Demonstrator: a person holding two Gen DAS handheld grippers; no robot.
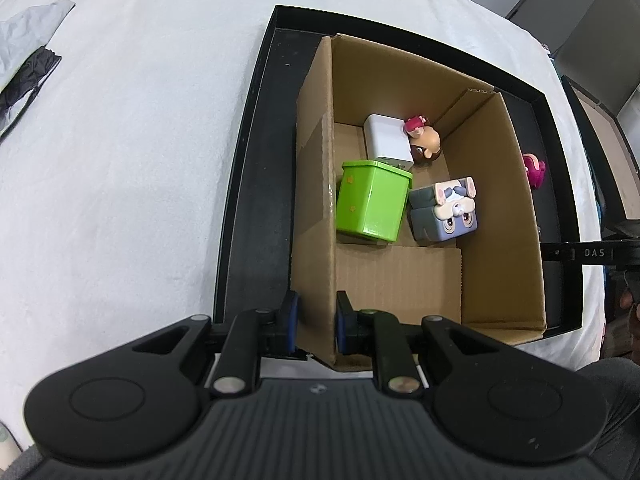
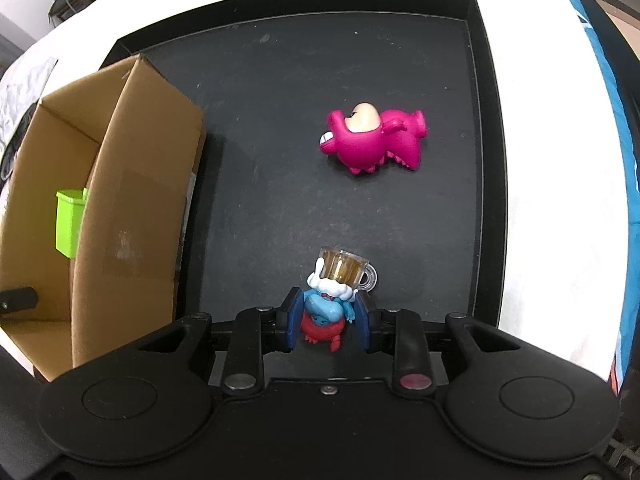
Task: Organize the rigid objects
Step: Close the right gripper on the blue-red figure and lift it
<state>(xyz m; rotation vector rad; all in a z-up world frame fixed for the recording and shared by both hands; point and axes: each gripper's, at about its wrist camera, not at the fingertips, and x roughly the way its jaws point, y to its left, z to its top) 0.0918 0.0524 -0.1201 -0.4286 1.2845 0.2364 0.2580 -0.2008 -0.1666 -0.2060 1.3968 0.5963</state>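
A cardboard box (image 1: 316, 184) stands in a black tray (image 1: 256, 184). Inside it lie a green bin (image 1: 372, 200), a white cube (image 1: 386, 140), a brown-haired figure (image 1: 426, 142) and a grey dog cube (image 1: 444, 210). My left gripper (image 1: 316, 320) is shut on the box's left wall near its front corner. My right gripper (image 2: 326, 320) is shut on a blue and red figure (image 2: 324, 316) that carries a small beer mug (image 2: 346, 270), just above the tray floor (image 2: 280, 160). A pink dinosaur figure (image 2: 372, 140) lies on the tray ahead; it also shows in the left wrist view (image 1: 534, 170).
The tray rests on a white cloth (image 1: 120, 160). The cardboard box (image 2: 120, 200) stands left of my right gripper, with the green bin (image 2: 70, 222) visible inside. A grey and black bag (image 1: 24, 64) lies at the cloth's far left.
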